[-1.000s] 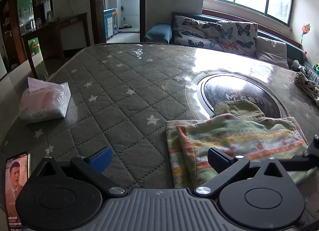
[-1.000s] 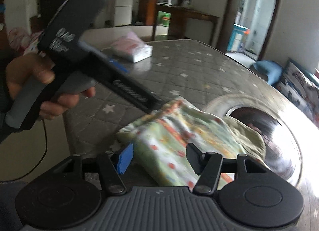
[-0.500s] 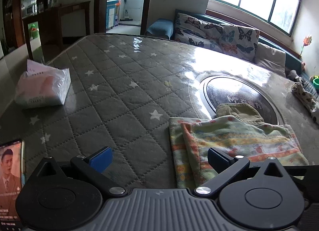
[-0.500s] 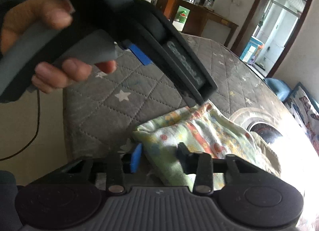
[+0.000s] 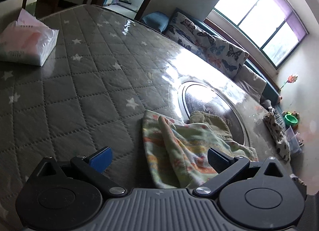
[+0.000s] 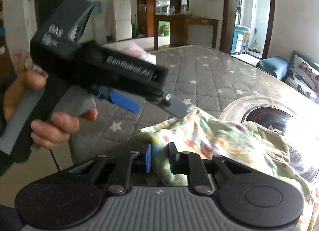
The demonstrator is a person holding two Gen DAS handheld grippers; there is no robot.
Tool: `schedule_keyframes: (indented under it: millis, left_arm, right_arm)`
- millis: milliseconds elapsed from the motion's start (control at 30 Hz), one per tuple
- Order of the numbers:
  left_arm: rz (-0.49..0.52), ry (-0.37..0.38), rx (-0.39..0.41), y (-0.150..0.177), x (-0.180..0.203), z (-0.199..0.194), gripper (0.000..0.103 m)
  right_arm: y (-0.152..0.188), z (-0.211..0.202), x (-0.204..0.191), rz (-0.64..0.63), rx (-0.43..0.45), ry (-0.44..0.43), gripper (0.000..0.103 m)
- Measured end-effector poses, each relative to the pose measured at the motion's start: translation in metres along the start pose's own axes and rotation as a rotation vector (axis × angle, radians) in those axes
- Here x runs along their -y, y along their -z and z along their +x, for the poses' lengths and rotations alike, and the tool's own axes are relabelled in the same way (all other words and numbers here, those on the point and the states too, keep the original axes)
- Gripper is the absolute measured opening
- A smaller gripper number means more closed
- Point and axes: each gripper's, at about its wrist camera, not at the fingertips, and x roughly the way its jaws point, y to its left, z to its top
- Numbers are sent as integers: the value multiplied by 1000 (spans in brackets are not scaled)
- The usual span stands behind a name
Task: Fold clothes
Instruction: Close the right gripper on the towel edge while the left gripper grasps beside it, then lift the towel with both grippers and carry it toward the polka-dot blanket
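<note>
- The patterned cloth (image 5: 179, 151), folded and printed in green, orange and red, lies on the quilted grey table cover (image 5: 79, 95) with white stars, partly over the round dark inset (image 5: 215, 107) in the table top.
- The right gripper (image 6: 159, 158) has its jaws closed on the near edge of the cloth; the fabric is pinched between the blue pad and the black one.
- The left gripper (image 5: 159, 158) has its jaws wide apart, holding nothing; one edge of the cloth lies between the fingers; in the right wrist view its grey finger tip touches the cloth's far corner.
- A hand (image 6: 49, 119) holds the left gripper by the grip; the side reads "GenRobot.AI"; other lettering above is too blurred to read.
- A tissue pack (image 5: 26, 43) sits well apart on the cover; its print is unreadable.
- A butterfly cushion (image 5: 211, 45) lies beyond the table.
</note>
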Motion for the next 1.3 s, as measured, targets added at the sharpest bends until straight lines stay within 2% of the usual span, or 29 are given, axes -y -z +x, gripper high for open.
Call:
schedule_keyframes:
  millis: [100, 367, 500, 600, 667, 767, 867, 1067, 1300]
  left_arm:
    - [-35, 56, -10, 0, -1, 3, 103]
    - [-122, 227, -101, -3, 1, 30, 101]
    - [-162, 281, -130, -5, -5, 38, 81]
    - [-164, 307, -121, -4, -7, 39, 60]
    - [-169, 314, -120, -4, -10, 39, 43]
    - [-182, 308, -122, -3, -14, 41, 28]
    - [-172, 304, -113, -2, -16, 40, 21]
    - [-131, 290, -96, 0, -10, 41, 19]
    - [-105, 264, -96, 3, -8, 44, 19]
  right_arm:
    - [0, -8, 7, 38, 24, -13, 15]
    - [-6, -11, 18, 55, 53, -19, 15]
    - [-6, -14, 21, 56, 56, -25, 15]
    - [-5, -13, 21, 60, 56, -30, 15]
    - [-6, -11, 20, 64, 54, -34, 15]
    - [-4, -10, 20, 57, 49, -34, 15]
    - [-3, -11, 21, 56, 44, -29, 20]
    - [3, -26, 34, 89, 51, 7, 30]
    - [24, -56, 84, 222, 56, 170, 32]
